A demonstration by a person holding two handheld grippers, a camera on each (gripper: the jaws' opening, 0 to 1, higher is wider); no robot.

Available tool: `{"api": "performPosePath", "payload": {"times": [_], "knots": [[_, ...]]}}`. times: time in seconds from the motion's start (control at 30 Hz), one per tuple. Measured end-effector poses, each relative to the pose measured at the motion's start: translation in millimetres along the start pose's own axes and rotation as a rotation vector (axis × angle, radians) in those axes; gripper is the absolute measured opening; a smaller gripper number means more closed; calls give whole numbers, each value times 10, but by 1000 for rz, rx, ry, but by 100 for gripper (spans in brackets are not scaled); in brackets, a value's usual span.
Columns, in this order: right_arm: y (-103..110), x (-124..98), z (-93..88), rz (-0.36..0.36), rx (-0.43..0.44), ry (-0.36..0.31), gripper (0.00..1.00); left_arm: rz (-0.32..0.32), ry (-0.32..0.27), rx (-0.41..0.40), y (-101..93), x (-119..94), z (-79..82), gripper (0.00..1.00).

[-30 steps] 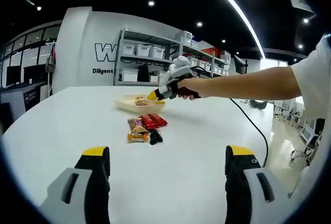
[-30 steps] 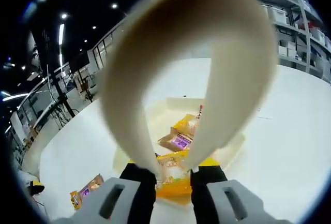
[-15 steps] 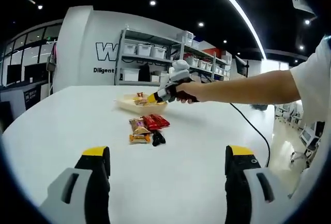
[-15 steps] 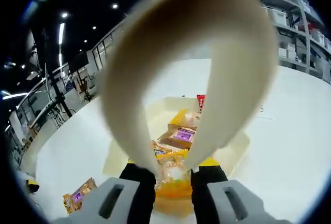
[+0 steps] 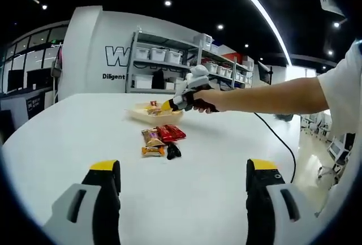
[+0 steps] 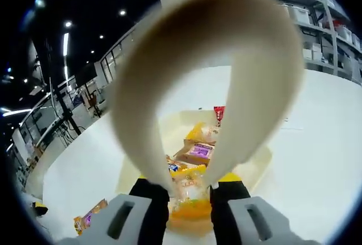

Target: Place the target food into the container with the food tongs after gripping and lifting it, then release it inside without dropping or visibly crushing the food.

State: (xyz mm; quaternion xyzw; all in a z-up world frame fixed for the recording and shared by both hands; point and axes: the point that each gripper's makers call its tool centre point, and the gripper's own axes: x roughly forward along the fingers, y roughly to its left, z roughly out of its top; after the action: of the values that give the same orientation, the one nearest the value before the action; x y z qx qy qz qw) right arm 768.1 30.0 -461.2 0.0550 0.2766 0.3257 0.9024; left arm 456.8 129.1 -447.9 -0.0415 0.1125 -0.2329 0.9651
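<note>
Right tool (image 5: 169,104): I have carried it further over the container (image 6: 257,163), which a second ago lay ahead of it.
Tongs (image 6: 215,75): the orange packet (image 6: 189,191) pinched in them now hangs above the container's inside, no longer short of its near rim.
Right tool's height: slightly higher above the surface (image 5: 198,171) than before.

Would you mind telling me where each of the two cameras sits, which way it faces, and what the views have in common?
Left gripper view: rides the left gripper, held low over the white table, facing the snack packets and shelving; the person's forearm reaches in from the right.
Right gripper view: rides the right gripper, looking down through the looped food tongs at an orange packet over the container.
Shared: table, container, and right gripper.
</note>
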Motion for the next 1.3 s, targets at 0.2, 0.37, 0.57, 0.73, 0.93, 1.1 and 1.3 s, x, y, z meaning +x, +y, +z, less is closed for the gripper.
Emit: {"api": "performPosePath", "payload": {"times": [0.2,0.37,0.57,0.73,0.93,1.1,1.3], "knots": [[21,-107,133,3,23,-35,20,5,-1,9,-17,-57,27,90],[58,-223,139,3,37,-21,16,4,-14,14,-57,-99,81,90],[136,-433,128,2,-40,9,13,-2,-19,24,-141,-130,117,90],[246,-628,131,13,-60,2,13,-7,-22,38,-179,-153,183,90],[407,-834,106,45,-76,-9,14,2,-37,49,-186,-240,284,90],[556,-915,5,85,-82,22,14,10,-52,39,-188,-299,334,90],[712,-951,-53,114,-81,42,15,17,-66,50,-227,-350,414,90]]}}
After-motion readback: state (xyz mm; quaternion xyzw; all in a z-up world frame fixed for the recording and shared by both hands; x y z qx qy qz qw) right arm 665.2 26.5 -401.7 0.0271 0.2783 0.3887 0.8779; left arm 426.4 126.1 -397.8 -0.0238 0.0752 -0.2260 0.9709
